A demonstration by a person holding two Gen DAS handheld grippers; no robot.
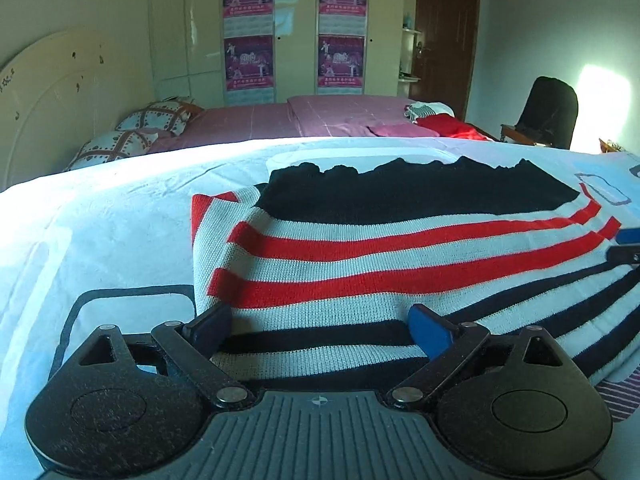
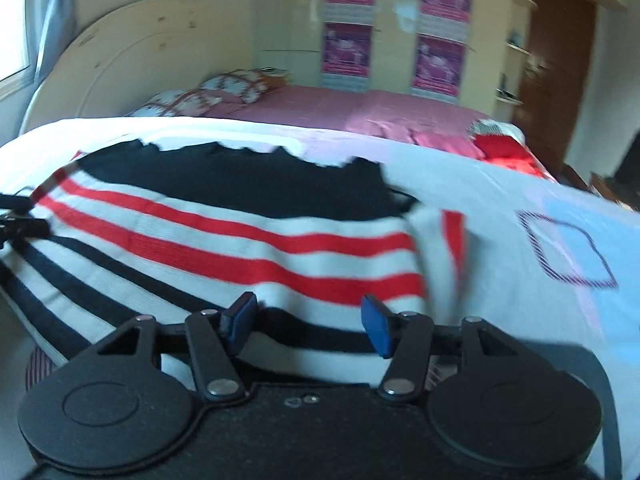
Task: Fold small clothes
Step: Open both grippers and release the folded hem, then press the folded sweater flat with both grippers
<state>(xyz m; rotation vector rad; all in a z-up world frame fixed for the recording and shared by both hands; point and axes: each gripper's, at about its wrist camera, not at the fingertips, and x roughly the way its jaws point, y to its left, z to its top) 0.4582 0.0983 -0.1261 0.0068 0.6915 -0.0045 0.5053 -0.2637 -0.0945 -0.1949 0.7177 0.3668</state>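
A knitted sweater (image 1: pixel 360 248) with red, white and dark stripes and a black far part lies flat on a pale printed sheet (image 1: pixel 120 216). My left gripper (image 1: pixel 320 330) stands open at the garment's near edge, near its left fold. Its fingers straddle the dark stripes without pressing on them. My right gripper (image 2: pixel 308 324) is open at the near edge close to the sweater's (image 2: pixel 240 240) right fold, with knit below the gap and nothing pinched. The tips of the right gripper (image 1: pixel 626 248) show at the right edge of the left wrist view.
Beyond the sheet (image 2: pixel 520 208) lies a bed with a pink cover (image 1: pixel 280 120), patterned pillows (image 1: pixel 152 120) and a pile of red and striped clothes (image 1: pixel 440 122). A wardrobe with posters (image 1: pixel 248 32), a brown door (image 1: pixel 444 32) and a dark chair (image 1: pixel 550 112) stand behind.
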